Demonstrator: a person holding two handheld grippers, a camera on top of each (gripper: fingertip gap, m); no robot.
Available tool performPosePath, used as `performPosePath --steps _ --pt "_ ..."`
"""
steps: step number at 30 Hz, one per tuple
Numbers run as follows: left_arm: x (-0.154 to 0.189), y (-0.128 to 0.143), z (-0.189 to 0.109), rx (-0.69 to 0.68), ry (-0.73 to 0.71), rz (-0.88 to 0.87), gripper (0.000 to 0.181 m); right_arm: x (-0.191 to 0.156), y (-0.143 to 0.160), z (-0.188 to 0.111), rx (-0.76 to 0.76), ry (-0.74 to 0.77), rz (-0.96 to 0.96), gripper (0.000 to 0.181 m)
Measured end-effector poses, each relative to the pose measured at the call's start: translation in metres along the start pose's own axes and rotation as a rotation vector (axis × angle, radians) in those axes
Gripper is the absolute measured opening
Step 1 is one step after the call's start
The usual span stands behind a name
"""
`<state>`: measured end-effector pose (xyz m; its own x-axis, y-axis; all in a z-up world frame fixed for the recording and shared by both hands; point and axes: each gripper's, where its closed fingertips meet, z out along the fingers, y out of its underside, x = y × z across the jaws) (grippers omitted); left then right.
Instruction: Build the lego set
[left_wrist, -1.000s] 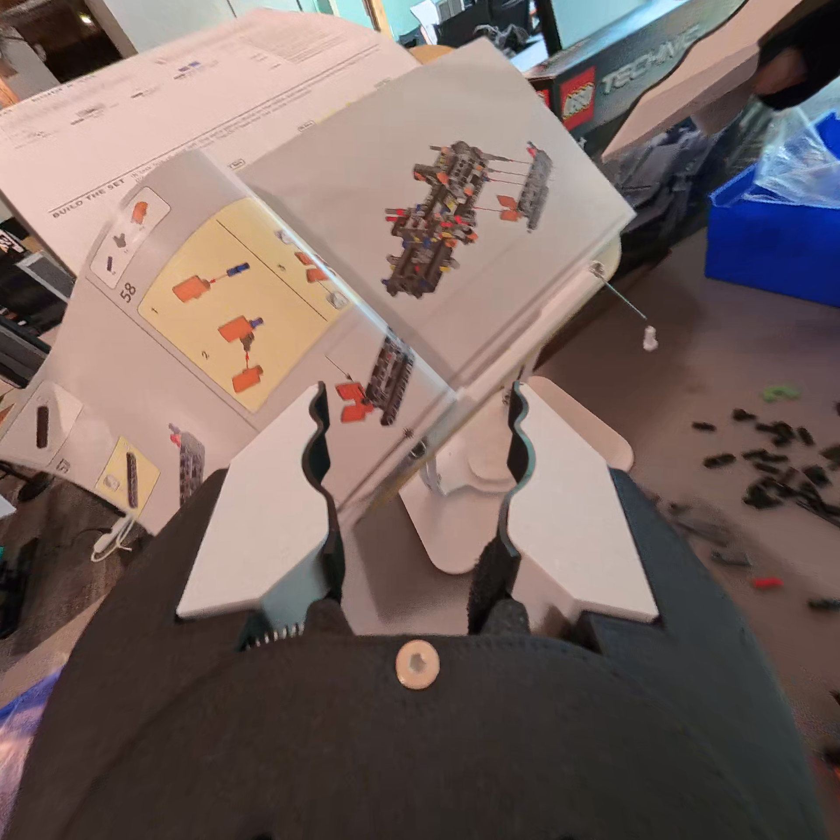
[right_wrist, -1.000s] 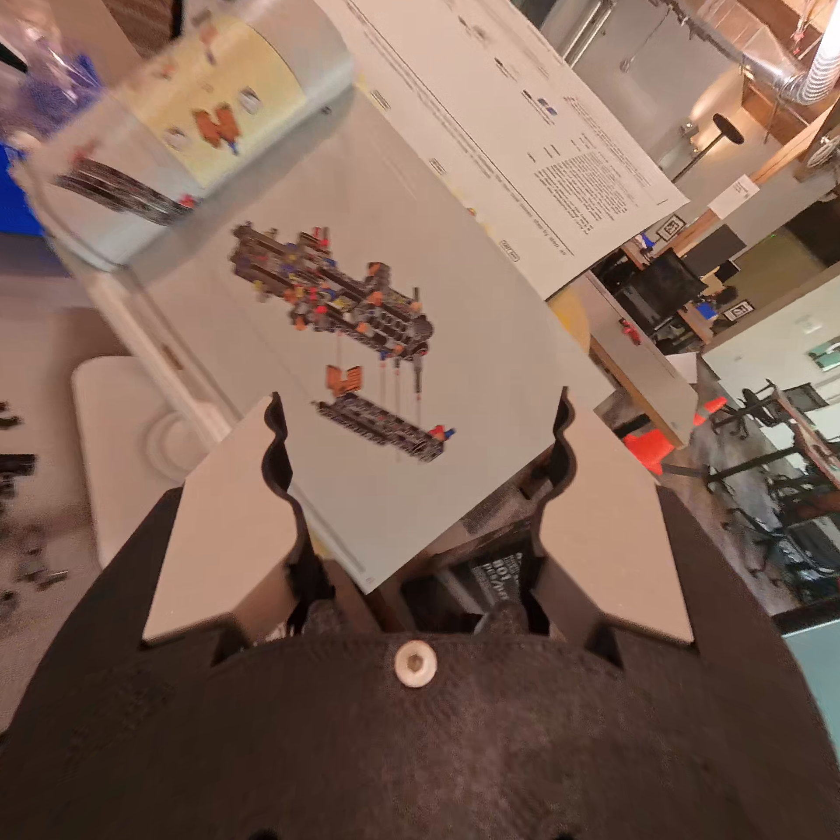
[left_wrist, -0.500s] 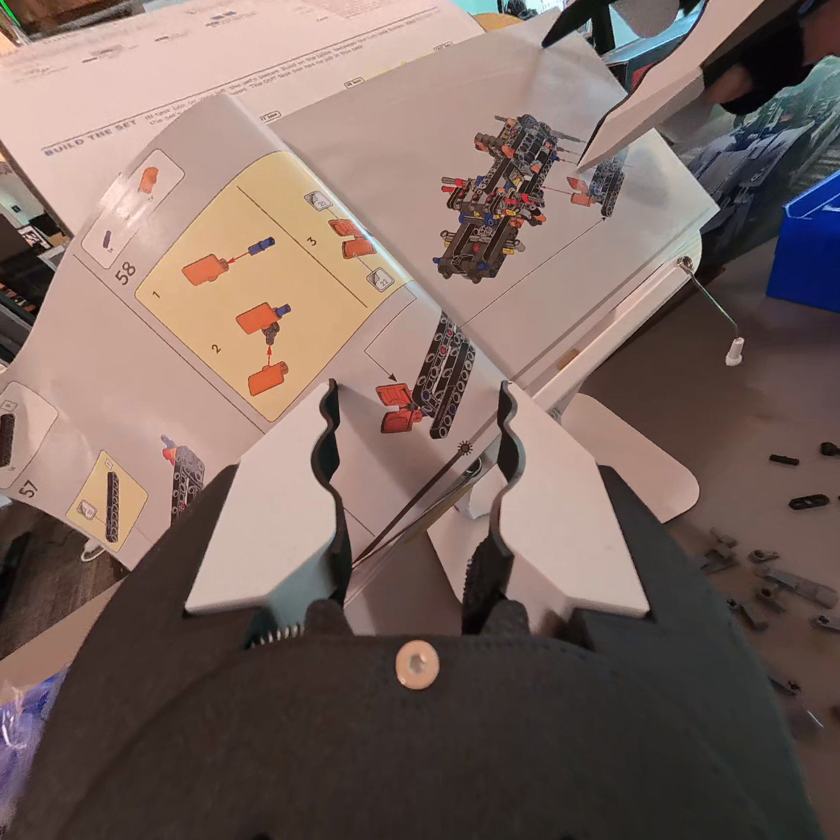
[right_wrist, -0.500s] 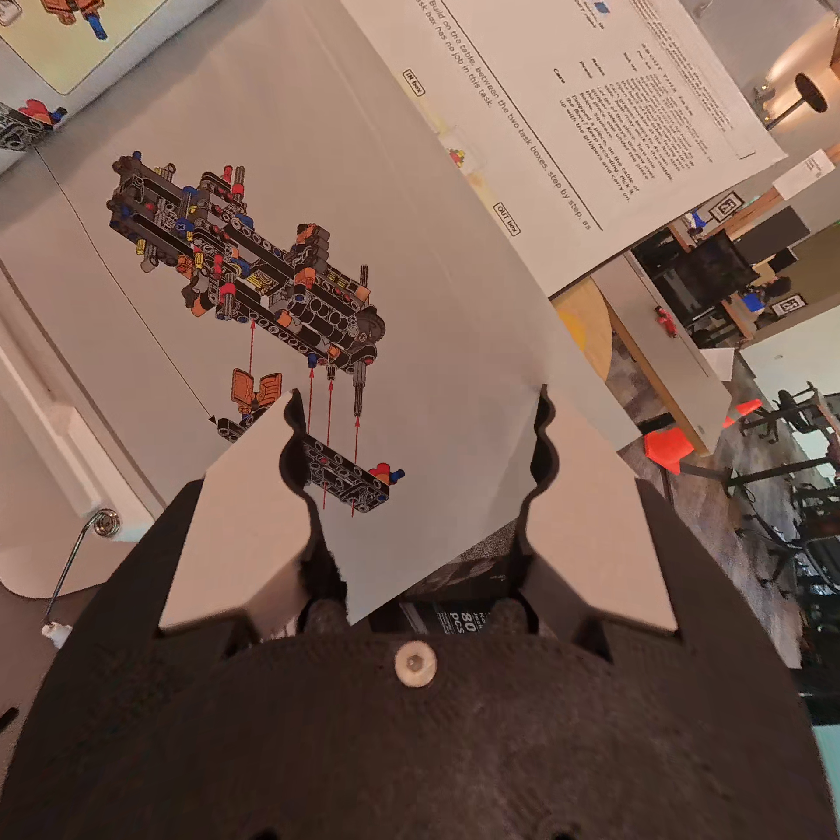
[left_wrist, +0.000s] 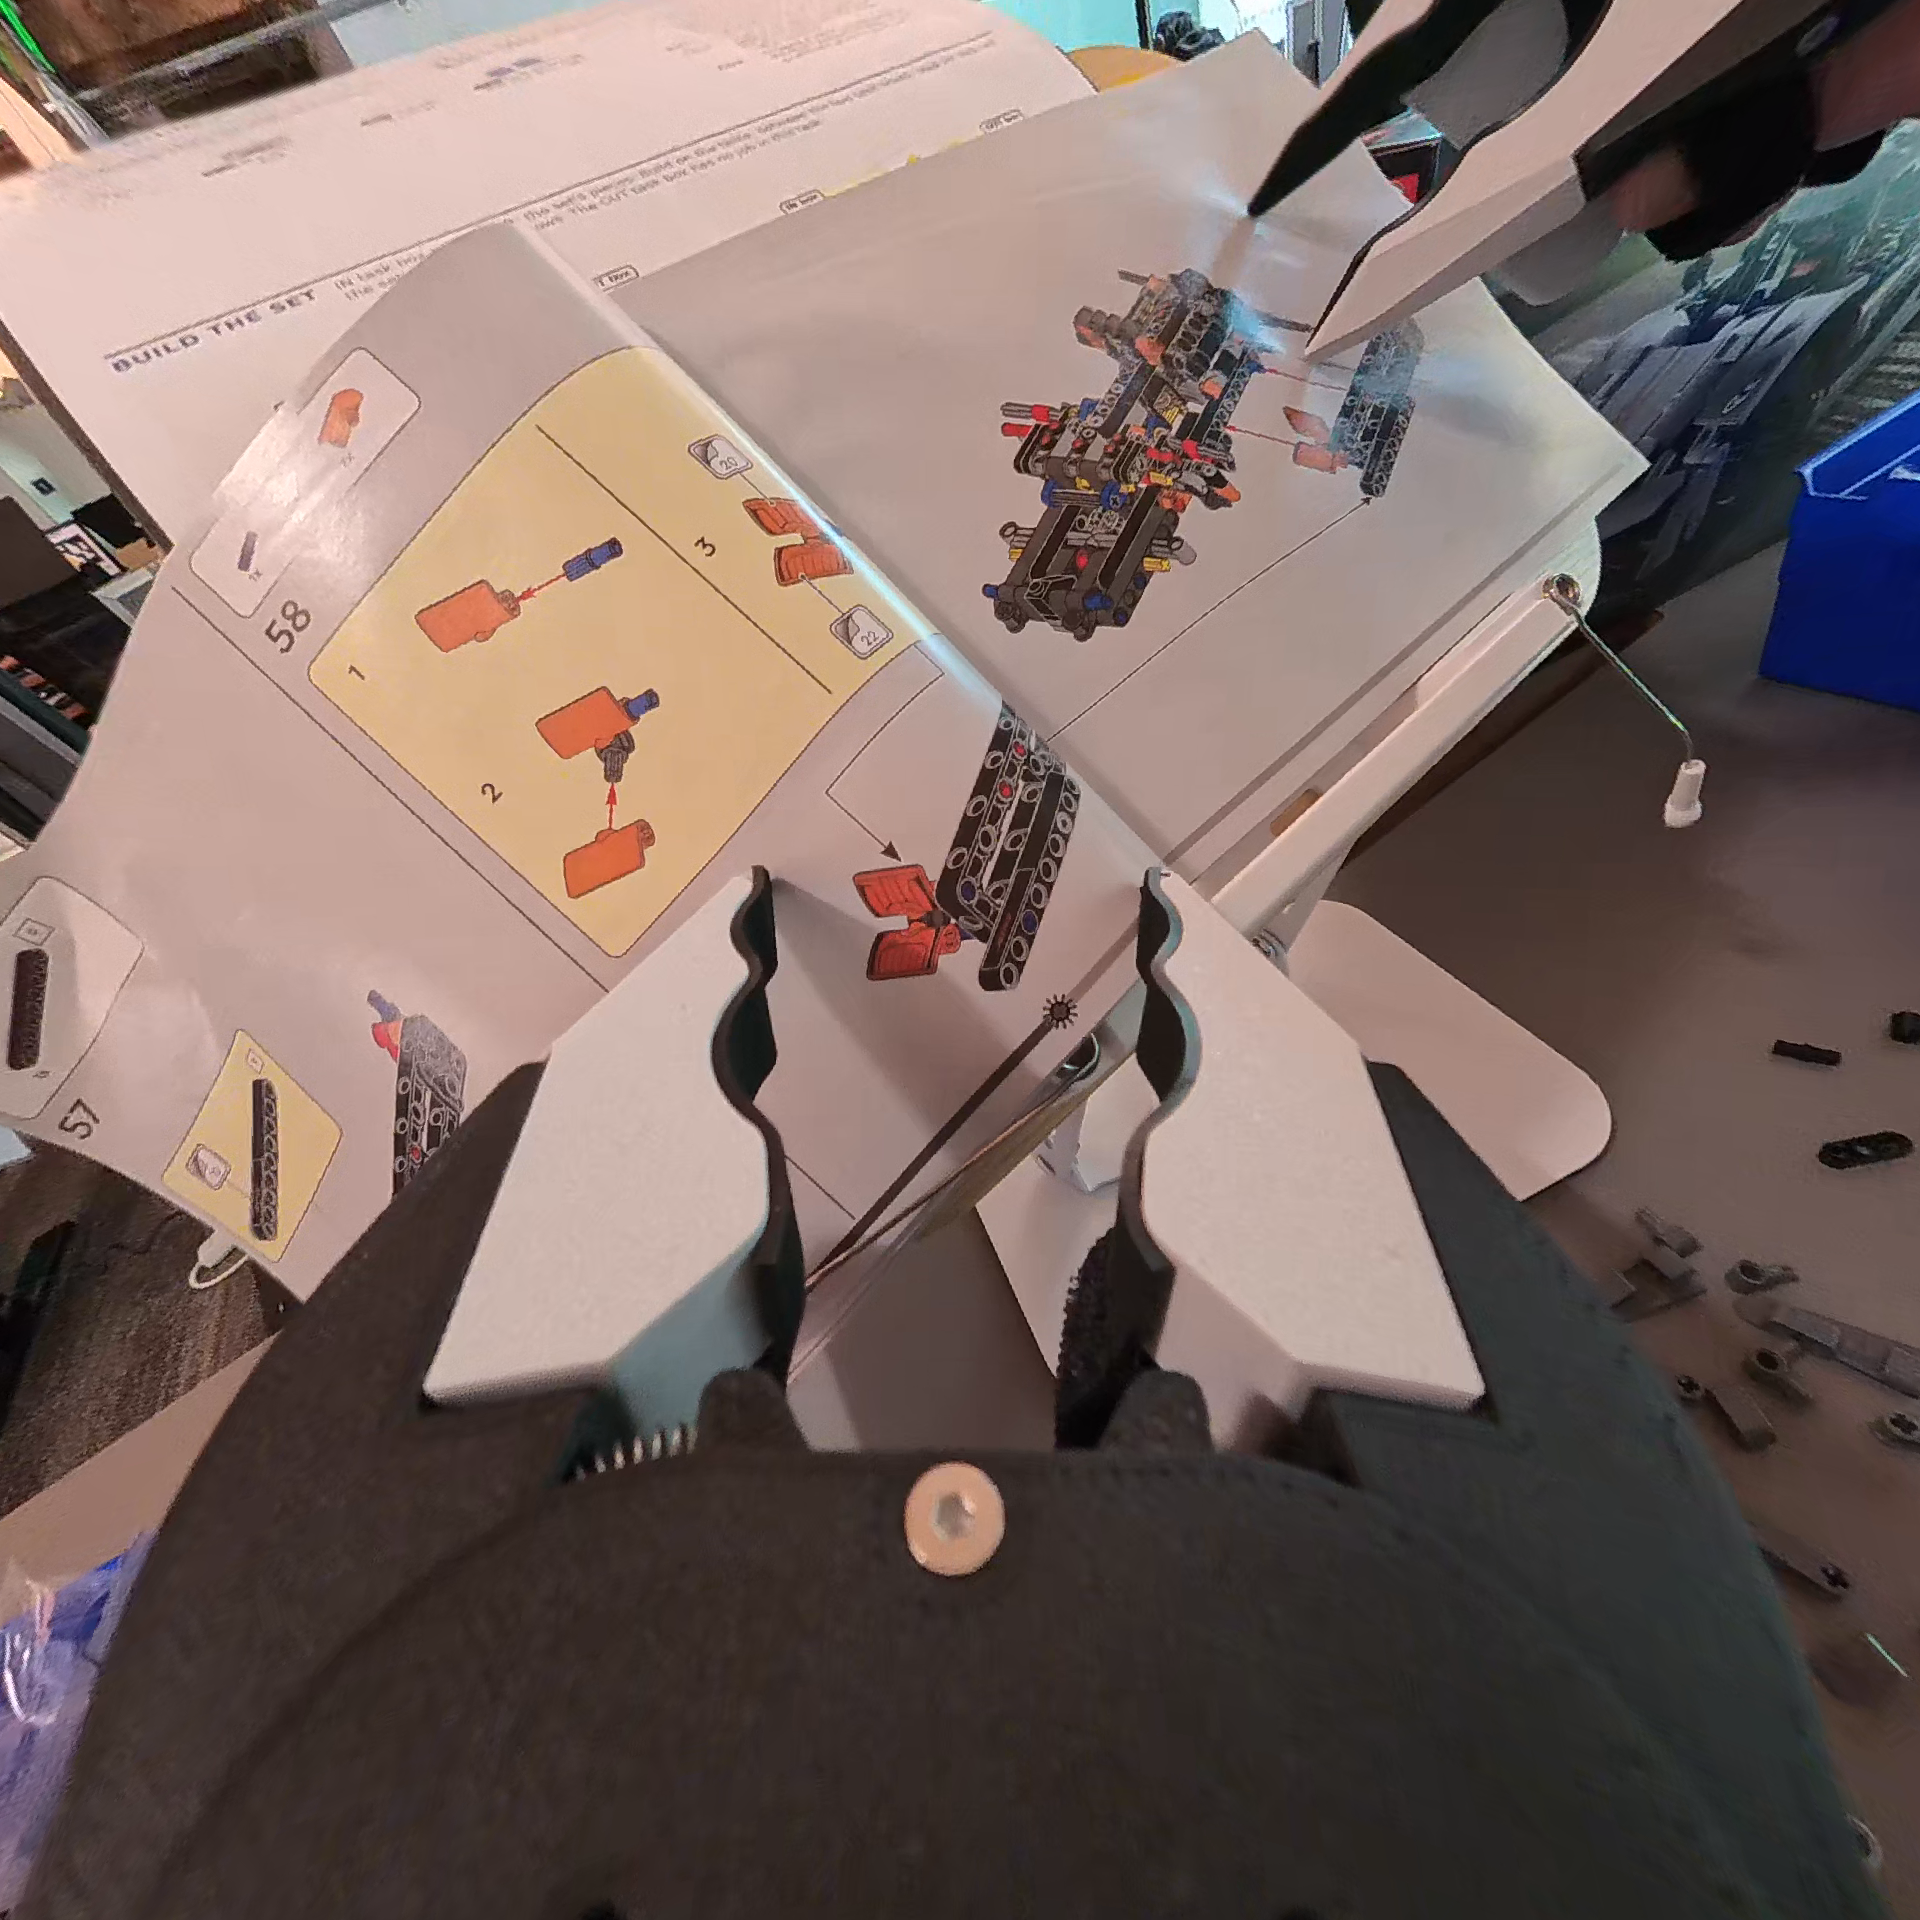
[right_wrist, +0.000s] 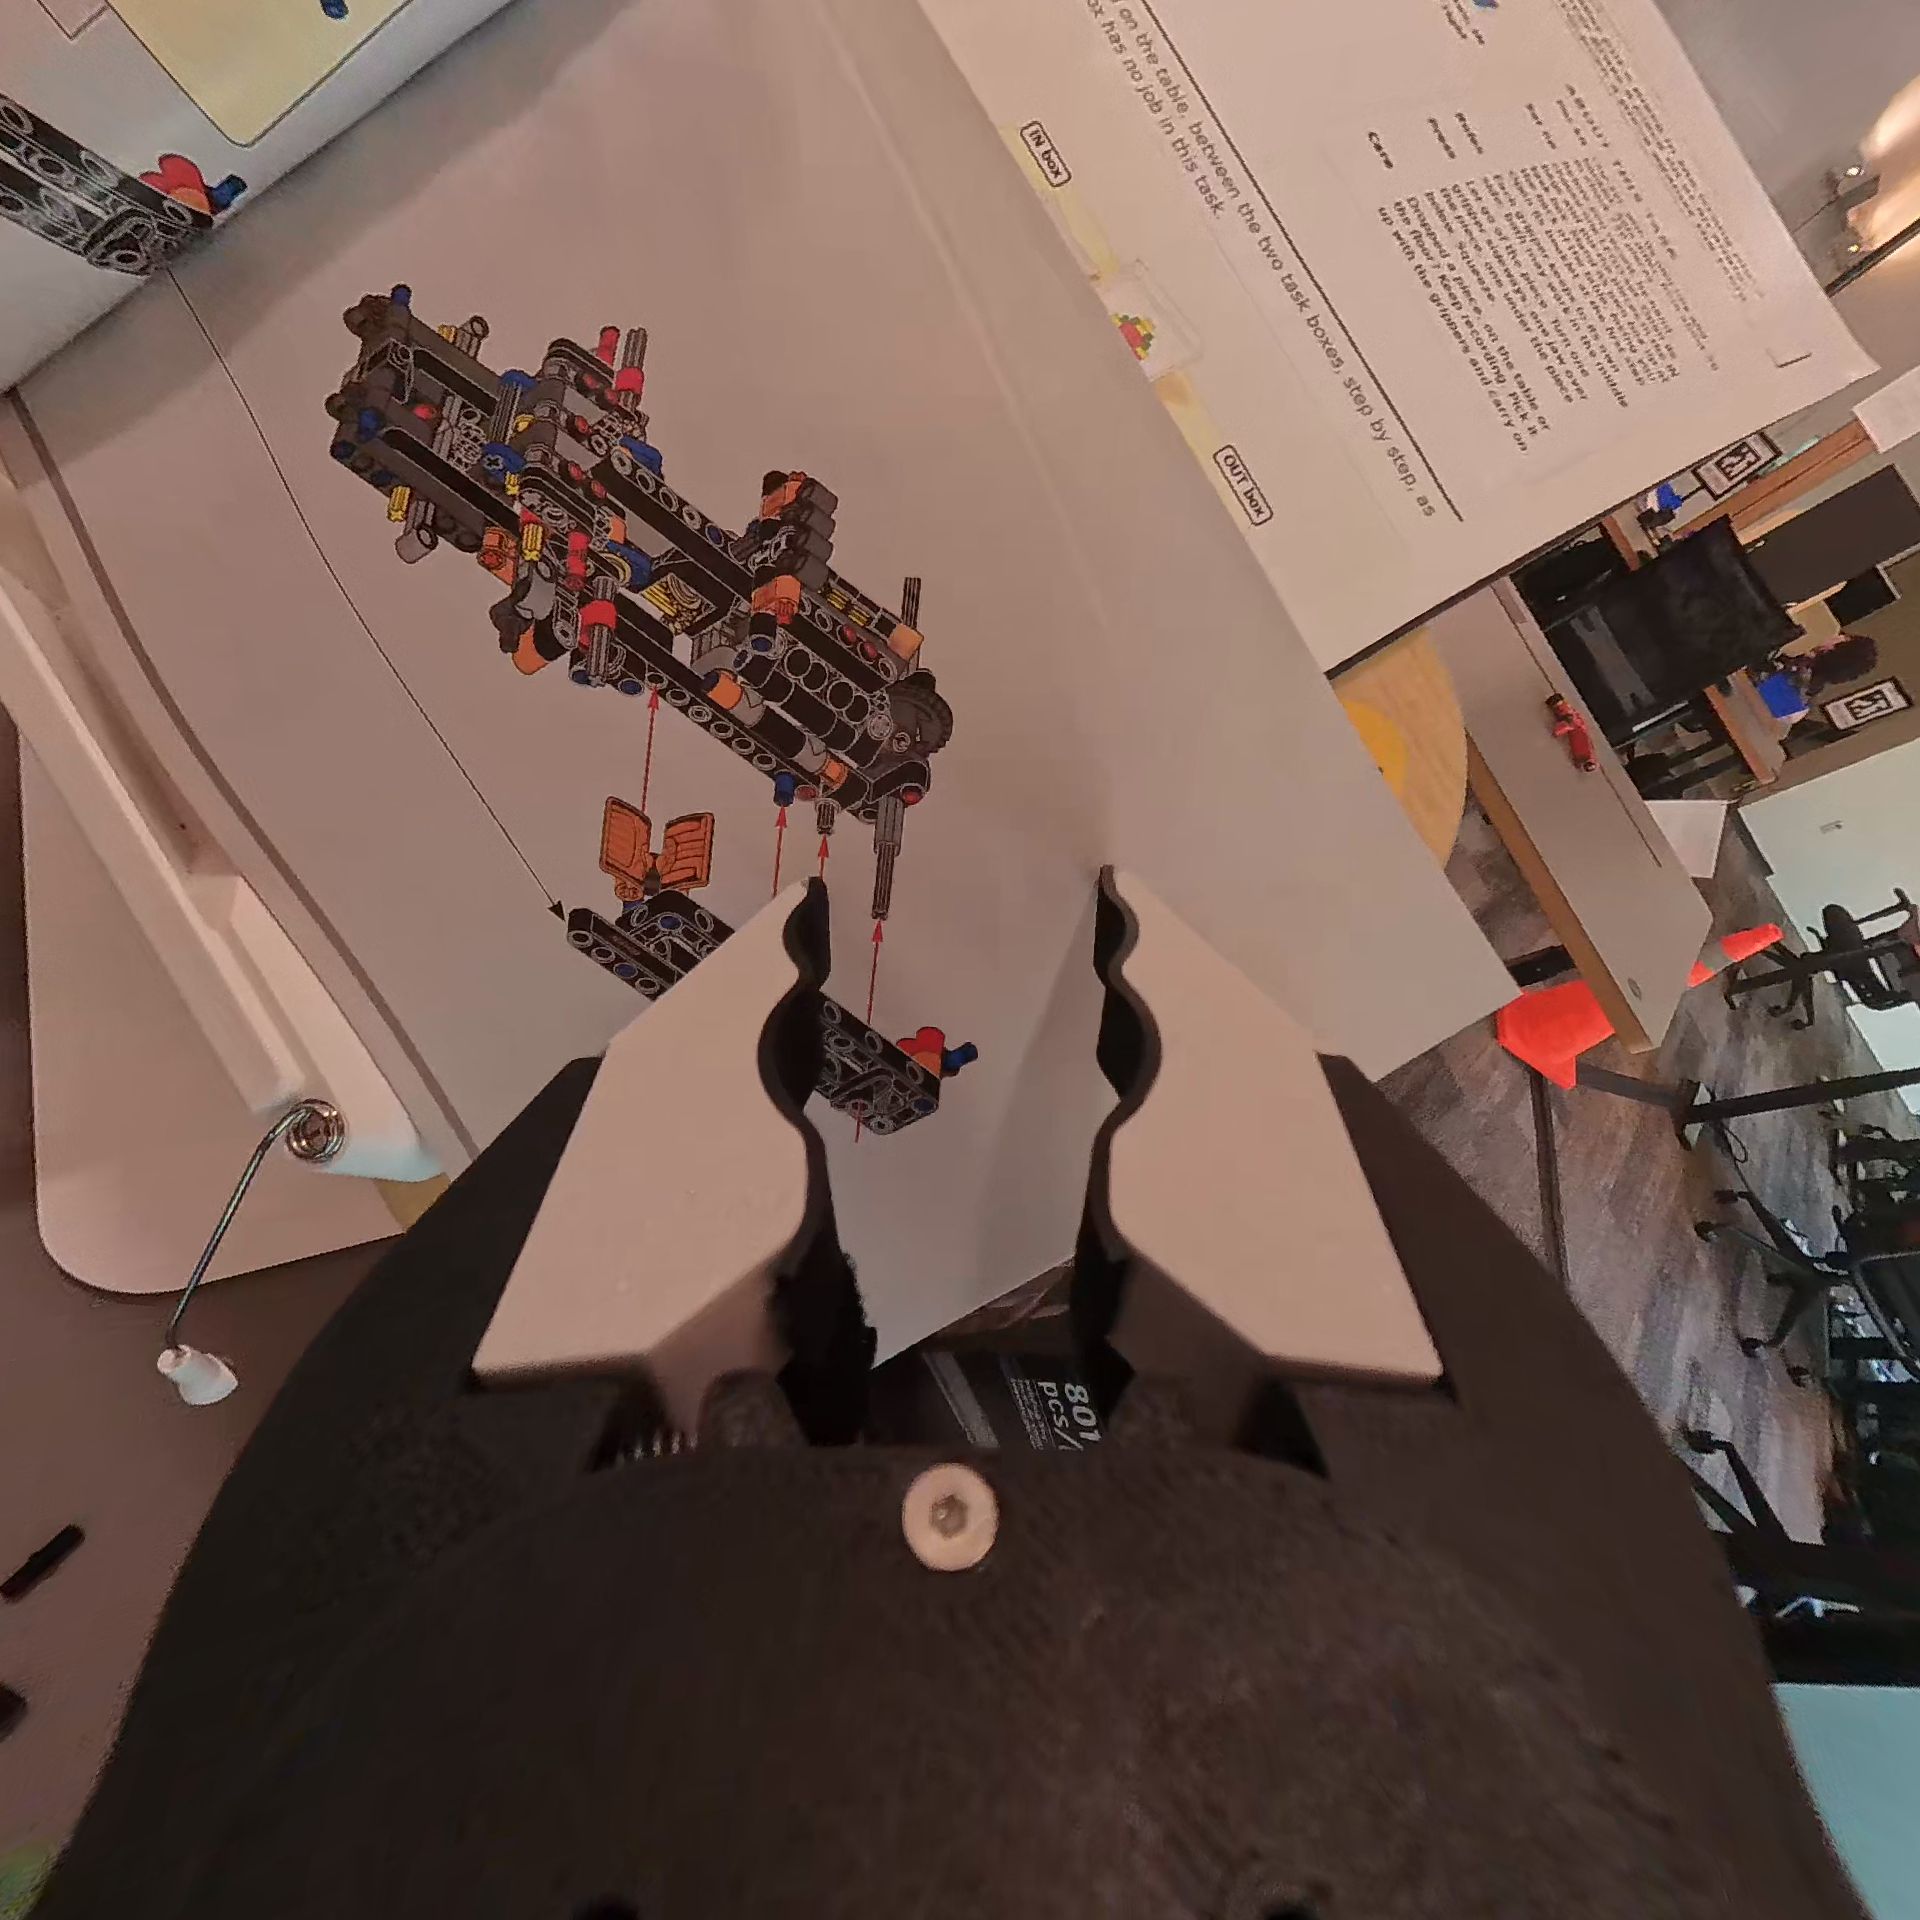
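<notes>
Looking down my left claw (left_wrist: 954, 1039), I see its fingers spread apart with nothing between them, poised over the bottom edge of the open instruction booklet (left_wrist: 644, 665) that leans on a white stand (left_wrist: 1455, 1049). Compared with a second ago, the curled right-hand page has settled flat against the stand, and both printed pages now lie open to me instead of one arching up over the other. My right claw (right_wrist: 961, 997) is spread too, though its fingers sit nearer each other than they did half a second back, and it grips nothing; its tips hover just in front of the right-hand page, close to the drawing of the dark model with red arrows. From the left camera that same claw shows at the top right, held by a hand in a black glove (left_wrist: 1756, 156), and it has come in closer to the page than before, when it sat off at the corner. A large printed sheet (right_wrist: 1558, 208) stands behind the booklet. The loose bricks (left_wrist: 1766, 1340), dark and grey, lie scattered on the table (left_wrist: 1558, 935) to the right of the stand, well apart from both claws, and a blue bin (left_wrist: 1849, 582) sits beyond them at the right edge.
</notes>
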<state>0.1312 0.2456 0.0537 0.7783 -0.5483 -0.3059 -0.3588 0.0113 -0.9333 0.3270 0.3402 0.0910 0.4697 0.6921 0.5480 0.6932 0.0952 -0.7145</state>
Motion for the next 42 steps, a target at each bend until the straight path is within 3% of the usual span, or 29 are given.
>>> performPosePath --steps 2,4,6,15,23,24,26,30,32,34,36,38,40,42 --pt "0.001 0.001 0.0 -0.007 0.004 0.004 0.07 0.002 -0.002 -0.003 0.002 -0.001 0.003 0.052" --pt "0.003 0.001 -0.002 -0.014 0.014 0.013 0.07 0.01 -0.01 -0.009 0.03 0.011 0.032 0.086" --pt "0.003 0.001 -0.004 -0.008 0.005 0.023 0.07 0.02 -0.005 -0.007 0.004 0.008 0.063 0.092" --pt "0.002 0.002 -0.001 -0.003 0.009 0.004 0.069 0.027 -0.002 -0.002 -0.016 0.017 0.014 0.069" --pt "0.004 0.003 0.0 -0.002 0.015 0.003 0.068 0.012 -0.002 0.005 -0.041 -0.019 -0.032 0.026" --pt "0.005 0.003 0.0 0.0 0.018 0.002 0.068 0.011 -0.004 0.004 -0.043 -0.019 -0.037 0.03" --pt "0.006 0.001 -0.005 0.006 0.019 0.013 0.065 0.016 -0.013 -0.003 -0.014 0.005 -0.04 0.073" --pt "0.002 -0.024 -0.009 0.057 0.015 0.037 0.062 0.033 -0.011 0.001 -0.038 0.013 -0.011 0.098" --pt "-0.002 -0.038 -0.003 0.062 0.004 0.051 0.062 0.033 -0.01 0.006 -0.039 0.008 -0.025 0.095" --pt "-0.005 -0.032 0.012 -0.02 0.004 0.057 0.062 0.033 -0.01 0.007 -0.043 -0.003 -0.023 0.092" --pt "-0.01 -0.028 0.018 -0.036 0.0 0.044 0.06 0.028 -0.009 0.008 -0.044 -0.024 -0.036 0.07" --pt "-0.014 -0.025 0.017 -0.03 -0.001 0.024 0.056 0.025 -0.009 0.01 -0.036 -0.027 -0.043 0.065" --pt "-0.015 -0.022 0.015 -0.019 -0.001 0.019 0.052 0.026 -0.011 0.008 -0.033 -0.03 -0.044 0.067" --pt "-0.013 -0.021 0.014 -0.022 0.006 0.022 0.052 0.035 -0.016 0.004 -0.005 -0.018 -0.018 0.095"
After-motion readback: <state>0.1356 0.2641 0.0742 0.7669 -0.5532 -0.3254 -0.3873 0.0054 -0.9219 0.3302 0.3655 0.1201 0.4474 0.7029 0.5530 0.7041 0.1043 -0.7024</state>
